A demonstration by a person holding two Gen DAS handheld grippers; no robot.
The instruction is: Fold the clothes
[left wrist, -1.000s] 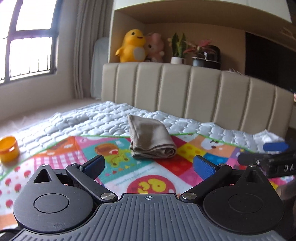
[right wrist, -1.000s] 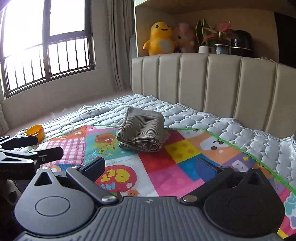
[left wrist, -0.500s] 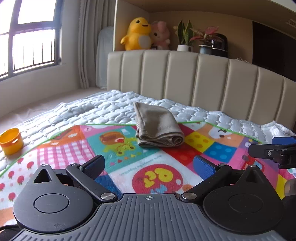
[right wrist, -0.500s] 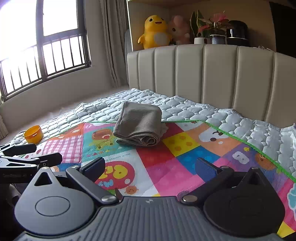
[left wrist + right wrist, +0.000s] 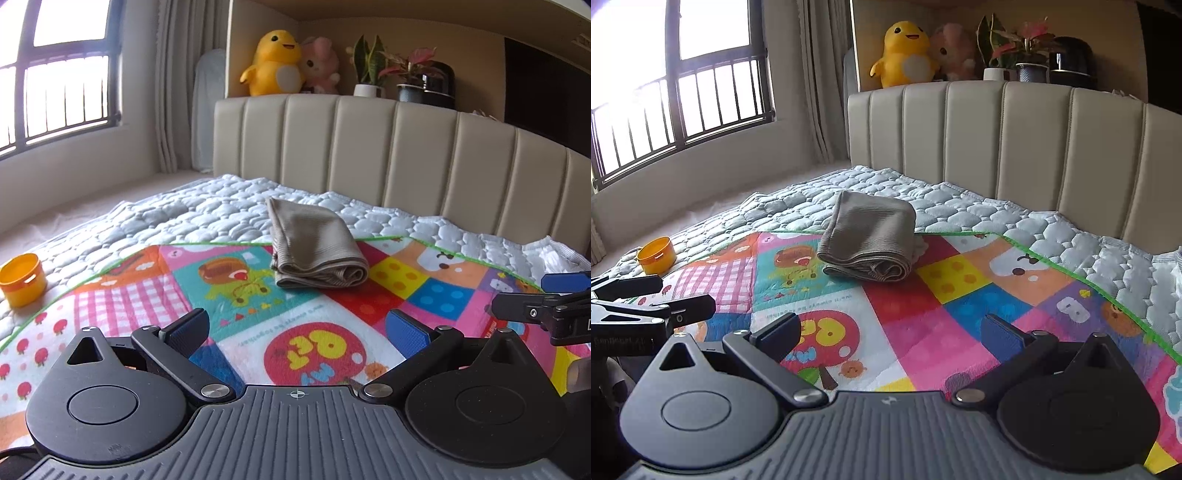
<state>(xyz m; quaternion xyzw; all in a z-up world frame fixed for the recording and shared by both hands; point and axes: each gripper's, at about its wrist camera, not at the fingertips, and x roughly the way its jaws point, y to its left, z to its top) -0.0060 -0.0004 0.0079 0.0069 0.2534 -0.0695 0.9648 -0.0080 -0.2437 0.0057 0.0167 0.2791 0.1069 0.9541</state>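
Note:
A folded taupe ribbed garment (image 5: 314, 247) lies on the far edge of a colourful patterned mat (image 5: 332, 314); it also shows in the right wrist view (image 5: 870, 240). My left gripper (image 5: 297, 326) is open and empty, well short of the garment. My right gripper (image 5: 888, 330) is open and empty, also short of it. The right gripper shows at the right edge of the left wrist view (image 5: 546, 299), and the left gripper shows at the left edge of the right wrist view (image 5: 653, 301).
A white quilted mattress cover (image 5: 207, 214) lies under the mat. An orange tub (image 5: 22, 278) sits at the left. A beige padded headboard (image 5: 406, 155) stands behind, with plush toys (image 5: 275, 62) and potted plants (image 5: 369, 66) on its shelf. A window (image 5: 676, 88) is at the left.
Both grippers have pulled back and risen a little from the garment, so more of the mat shows. The garment has not moved. Both grippers stay open.

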